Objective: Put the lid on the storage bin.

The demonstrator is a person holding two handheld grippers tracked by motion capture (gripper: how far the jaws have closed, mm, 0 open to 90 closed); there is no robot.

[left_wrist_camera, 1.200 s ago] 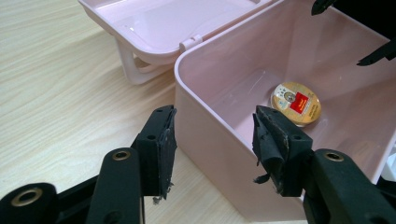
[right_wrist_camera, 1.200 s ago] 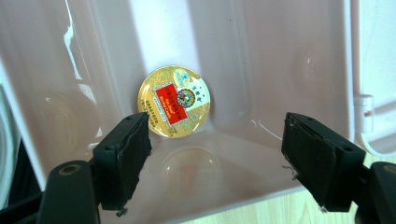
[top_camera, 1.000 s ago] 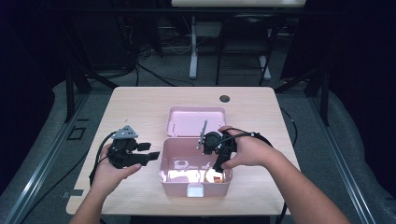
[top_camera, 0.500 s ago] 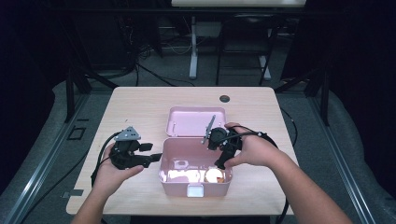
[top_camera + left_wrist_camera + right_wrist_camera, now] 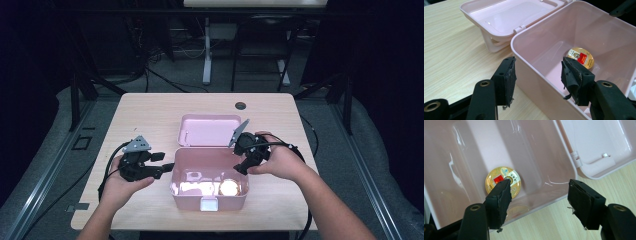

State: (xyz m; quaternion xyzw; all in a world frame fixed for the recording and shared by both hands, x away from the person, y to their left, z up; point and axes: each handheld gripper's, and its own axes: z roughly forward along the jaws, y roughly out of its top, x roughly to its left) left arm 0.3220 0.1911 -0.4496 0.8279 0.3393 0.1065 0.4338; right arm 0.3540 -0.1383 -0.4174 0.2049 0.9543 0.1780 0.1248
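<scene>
A pink plastic box (image 5: 209,199) stands open at the table's middle, its lid (image 5: 210,130) folded flat behind it. A round gold tin with a red label (image 5: 502,181) lies on the box floor (image 5: 580,57). My left gripper (image 5: 167,167) is open astride the box's left wall (image 5: 537,80), one pad outside and one inside, neither touching it. My right gripper (image 5: 242,167) is open over the box's right wall (image 5: 539,200). One of its jaws hangs inside above the tin and the other outside. These jaws have just been closing, with just the wall between them.
A small dark round hole (image 5: 240,105) sits near the table's far edge. Bare wooden tabletop (image 5: 145,125) lies left and right of the box. The box has a white latch (image 5: 208,204) on its front. Cables trail from both grippers towards the near edge.
My right gripper has moved right and slightly away, from over the box's inside to its right wall, and its jaws stand narrower. The left gripper has kept still.
</scene>
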